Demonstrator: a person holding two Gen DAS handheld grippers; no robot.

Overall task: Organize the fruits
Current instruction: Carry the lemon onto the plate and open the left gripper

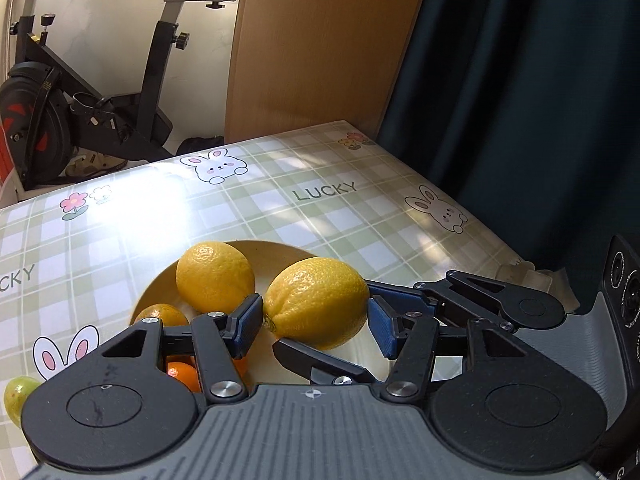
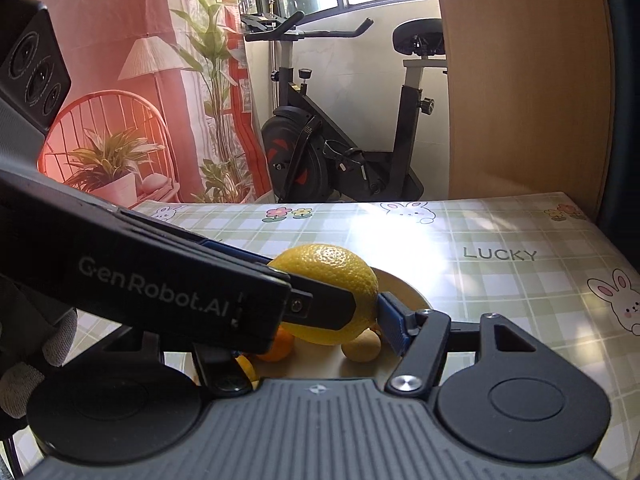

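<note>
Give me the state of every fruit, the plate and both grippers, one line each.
left gripper: shut on the near lemon.
right gripper: one pad against that lemon; other finger hidden, grip unclear.
near lemon: held over the plate.
far lemon: resting on the plate, untouched.
orange: on the plate, partly hidden.
green fruit: on the table, off the plate.
plate: flat on the table.

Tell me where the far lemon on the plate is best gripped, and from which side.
Grip the far lemon across its rounded middle, probably from above, pads on its left and right flanks. It lies on the plate with the near lemon crowding its right front and a small orange at its left front, so a level frontal approach looks blocked.
</note>
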